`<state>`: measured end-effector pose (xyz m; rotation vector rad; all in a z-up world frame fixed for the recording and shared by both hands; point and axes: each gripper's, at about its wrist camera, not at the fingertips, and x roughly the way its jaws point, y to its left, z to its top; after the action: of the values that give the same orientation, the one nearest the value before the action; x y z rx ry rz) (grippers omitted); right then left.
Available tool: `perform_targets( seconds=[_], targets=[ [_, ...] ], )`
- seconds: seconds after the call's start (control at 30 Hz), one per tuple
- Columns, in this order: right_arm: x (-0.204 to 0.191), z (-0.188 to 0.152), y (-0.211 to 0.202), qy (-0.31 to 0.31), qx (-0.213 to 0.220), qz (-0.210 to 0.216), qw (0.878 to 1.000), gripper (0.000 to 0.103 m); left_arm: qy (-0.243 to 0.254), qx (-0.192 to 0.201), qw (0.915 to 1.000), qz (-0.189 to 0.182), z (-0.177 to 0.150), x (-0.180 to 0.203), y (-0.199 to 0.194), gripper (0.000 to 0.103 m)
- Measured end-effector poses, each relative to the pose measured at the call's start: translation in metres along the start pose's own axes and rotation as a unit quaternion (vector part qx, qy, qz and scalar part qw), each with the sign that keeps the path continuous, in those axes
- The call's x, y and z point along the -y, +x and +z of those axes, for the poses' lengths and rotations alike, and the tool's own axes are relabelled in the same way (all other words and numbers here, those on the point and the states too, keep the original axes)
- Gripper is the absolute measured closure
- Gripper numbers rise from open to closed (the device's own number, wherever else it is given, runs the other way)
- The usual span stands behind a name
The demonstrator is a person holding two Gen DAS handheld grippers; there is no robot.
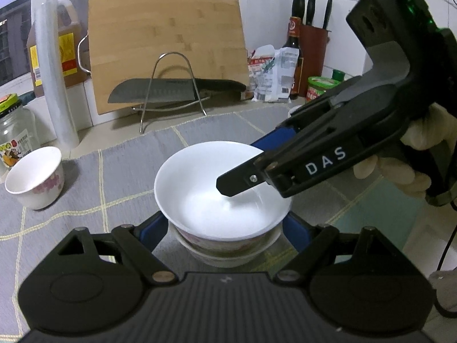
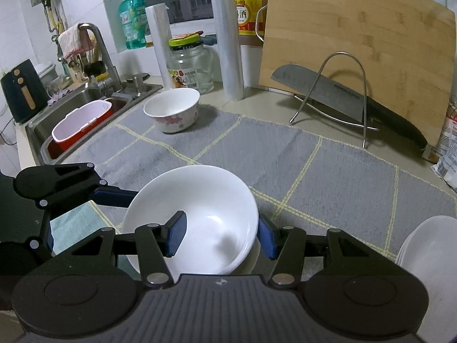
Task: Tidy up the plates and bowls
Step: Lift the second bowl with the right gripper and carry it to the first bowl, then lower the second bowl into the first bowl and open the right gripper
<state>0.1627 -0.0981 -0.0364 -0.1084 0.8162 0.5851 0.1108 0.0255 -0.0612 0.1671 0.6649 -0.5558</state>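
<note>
A plain white bowl (image 1: 217,177) sits tilted inside a flowered bowl (image 1: 228,244) on the grey checked mat (image 1: 120,171). My right gripper (image 2: 221,237) is shut on the white bowl's (image 2: 200,200) wall, one pad inside and one outside. From the left wrist view it comes in from the right, held by a gloved hand (image 1: 400,171). My left gripper (image 1: 224,228) has its blue pads pressed on both sides of the flowered bowl below. A second flowered bowl (image 2: 171,108) stands alone at the mat's far left corner.
White plates (image 2: 428,245) are stacked at the right edge. A cleaver on a wire rack (image 2: 337,94) and a bamboo board (image 2: 357,43) stand behind the mat. A glass jar (image 2: 190,65), film rolls and oil bottles line the back. The sink (image 2: 85,108) lies to the left.
</note>
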Motion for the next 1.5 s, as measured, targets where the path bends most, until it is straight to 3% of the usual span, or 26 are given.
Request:
perform_targets(
  seconds=[0.47,0.67,0.83,0.93,1.1,1.5],
  targets=[
    [0.003,-0.002,0.001,-0.001,-0.001,-0.007,1.000,0.043,0.016,-0.009,0.9998,0.002,-0.001,0.006,0.004,0.016],
    [0.003,-0.003,-0.001,-0.003,0.003,-0.006,1.000,0.040,0.035,-0.013,0.9992,0.013,-0.003,0.010,0.005,0.008],
    [0.001,-0.004,-0.005,0.000,0.012,-0.004,1.000,0.014,0.027,-0.008,0.9995,0.014,-0.005,0.005,-0.006,0.008],
    [0.004,-0.003,-0.007,0.011,0.018,-0.009,1.000,0.007,0.029,0.012,0.9995,0.008,-0.001,0.004,-0.016,0.008],
    [0.012,-0.003,-0.011,0.035,0.027,-0.018,0.999,0.002,0.036,0.027,0.9987,-0.023,0.003,0.007,-0.016,0.008],
    [0.017,-0.004,-0.021,0.033,0.040,-0.017,0.999,0.000,0.020,0.017,0.9997,-0.002,-0.004,0.005,-0.012,0.008]
  ],
)
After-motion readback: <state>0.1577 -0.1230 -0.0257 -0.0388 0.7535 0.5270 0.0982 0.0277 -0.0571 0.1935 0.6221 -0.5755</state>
